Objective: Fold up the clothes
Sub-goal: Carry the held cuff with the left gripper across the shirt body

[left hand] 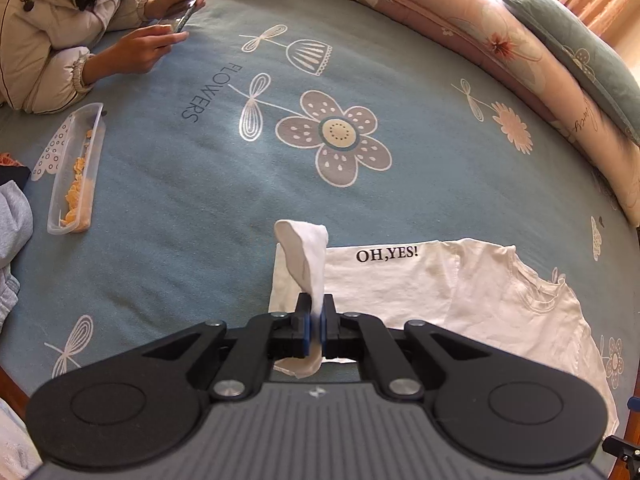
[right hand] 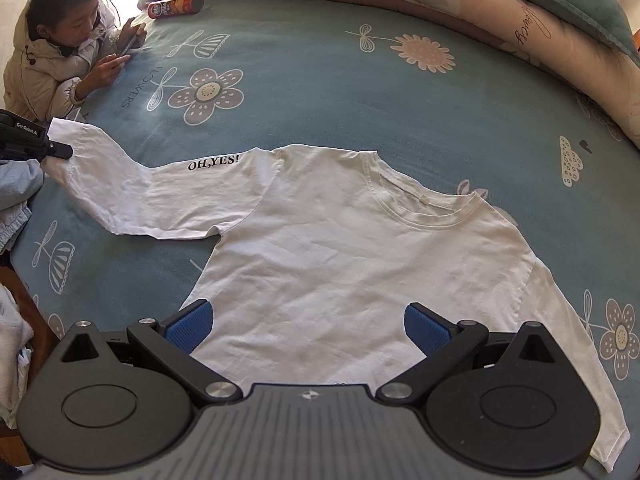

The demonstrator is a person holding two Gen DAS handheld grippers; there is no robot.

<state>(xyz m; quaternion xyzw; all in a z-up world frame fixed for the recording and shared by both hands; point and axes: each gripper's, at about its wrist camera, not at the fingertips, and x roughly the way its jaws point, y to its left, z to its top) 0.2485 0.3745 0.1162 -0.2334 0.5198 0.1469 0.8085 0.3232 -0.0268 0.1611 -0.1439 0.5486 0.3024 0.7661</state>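
**Left sleeve lifted for the fold**

While the left gripper (left hand: 316, 322) is closed tight on the cuff of the sleeve (right hand: 120, 196), the cloth stands up between its blue pads and curls over, probably so the sleeve can be carried across the body. The right gripper (right hand: 308, 326) hangs over the lower part of the shirt (right hand: 340, 264) with jaws wide apart and nothing in them, perhaps ready to press the cloth. The shirt lies flat on the bed (right hand: 320, 88), collar to the far side. Far left, a person (right hand: 60, 52) leans on the bed near a chip can (right hand: 176, 6).
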